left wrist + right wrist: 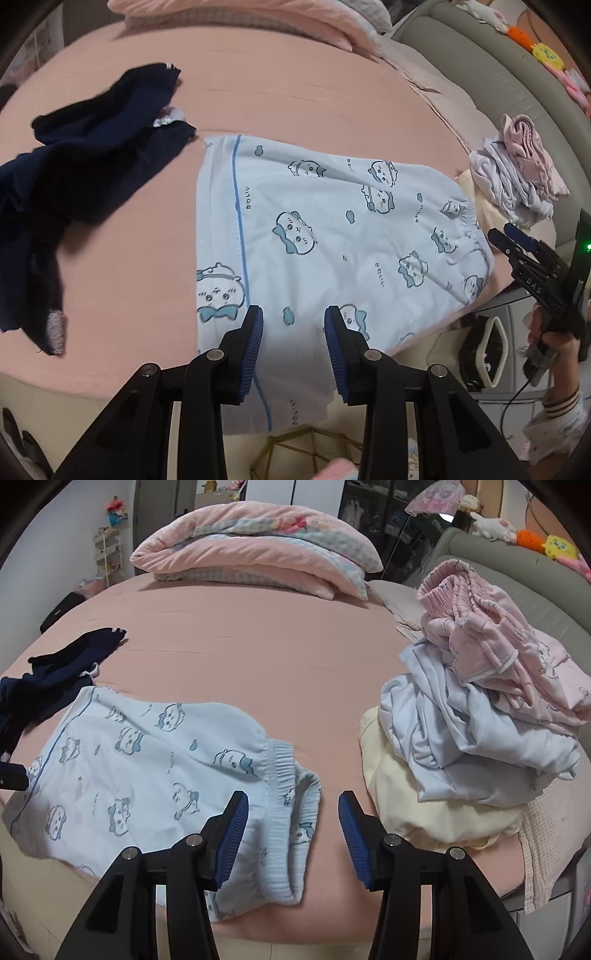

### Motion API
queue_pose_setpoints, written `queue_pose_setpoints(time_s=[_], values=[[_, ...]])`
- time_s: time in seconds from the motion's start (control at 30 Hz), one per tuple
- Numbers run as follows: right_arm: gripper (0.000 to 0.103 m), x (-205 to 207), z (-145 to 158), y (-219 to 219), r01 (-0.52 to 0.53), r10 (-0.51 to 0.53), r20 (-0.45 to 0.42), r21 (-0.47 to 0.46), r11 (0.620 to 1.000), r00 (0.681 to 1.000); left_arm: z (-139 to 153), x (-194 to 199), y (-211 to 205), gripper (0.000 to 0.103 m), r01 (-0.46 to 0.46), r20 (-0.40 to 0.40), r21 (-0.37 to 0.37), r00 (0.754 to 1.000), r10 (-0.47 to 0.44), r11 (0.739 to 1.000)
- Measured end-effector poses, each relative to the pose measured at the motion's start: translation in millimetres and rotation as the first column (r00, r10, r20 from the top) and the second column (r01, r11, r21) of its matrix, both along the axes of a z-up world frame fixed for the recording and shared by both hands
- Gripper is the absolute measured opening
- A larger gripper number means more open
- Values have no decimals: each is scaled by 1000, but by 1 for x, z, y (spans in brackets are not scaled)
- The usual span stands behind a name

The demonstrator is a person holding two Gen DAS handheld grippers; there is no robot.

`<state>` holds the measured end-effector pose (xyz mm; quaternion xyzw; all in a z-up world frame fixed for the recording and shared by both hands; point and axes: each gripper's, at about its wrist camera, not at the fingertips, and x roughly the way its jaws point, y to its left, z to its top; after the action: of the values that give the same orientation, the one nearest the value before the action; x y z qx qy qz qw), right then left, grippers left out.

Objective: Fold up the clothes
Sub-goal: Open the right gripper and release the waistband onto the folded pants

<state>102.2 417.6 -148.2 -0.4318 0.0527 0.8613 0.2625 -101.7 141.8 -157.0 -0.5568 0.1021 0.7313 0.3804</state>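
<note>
Light blue cartoon-print pants lie flat on the pink bed, hem toward the navy garment and elastic waistband on the right. My left gripper hovers over the pants' near edge, where the cloth hangs off the bed. Its blue pads stand apart and smooth fabric shows in the gap. My right gripper is open just above the waistband end of the pants, with the pads clear of the cloth. The right gripper also shows in the left wrist view, held by a hand.
A crumpled navy garment lies left of the pants. At the right, a pile of pink, pale blue and cream clothes. A folded quilt sits at the far side. A gold wire basket stands below the bed edge.
</note>
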Motion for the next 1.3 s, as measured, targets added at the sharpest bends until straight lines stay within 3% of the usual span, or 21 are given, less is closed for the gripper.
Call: queue_pose_setpoints(time_s=[0.1, 0.33, 0.43, 0.53, 0.7, 0.97, 1.13, 1.3], values=[[59, 6, 3, -13, -18, 18, -15, 10, 1000, 1000, 0, 4, -12, 32, -38, -11, 2, 999, 38, 999], [60, 18, 3, -39, -65, 65, -9, -2, 998, 998, -7, 17, -49, 33, -149, 15, -10, 989, 149, 989], [60, 26, -1, -42, -62, 62, -10, -22, 998, 998, -6, 22, -70, 46, -205, 24, 17, 979, 205, 979], [60, 34, -5, -45, -47, 46, -6, -47, 998, 999, -3, 23, -85, 50, -248, 67, 75, 968, 243, 966], [61, 45, -11, -38, -14, 6, -51, -162, 987, 999, -11, 26, -91, 56, -296, 161, 145, 949, 272, 944], [61, 51, -23, -30, 14, -43, -87, -309, 951, 995, -25, 40, -84, 57, -321, 174, 162, 940, 293, 933], [61, 53, -30, -27, 23, -68, -98, -405, 914, 993, -30, 40, -106, 57, -389, 297, 222, 900, 318, 894], [61, 52, -39, -27, 41, -92, -87, -467, 883, 992, -44, 38, -123, 57, -445, 369, 228, 863, 346, 866]])
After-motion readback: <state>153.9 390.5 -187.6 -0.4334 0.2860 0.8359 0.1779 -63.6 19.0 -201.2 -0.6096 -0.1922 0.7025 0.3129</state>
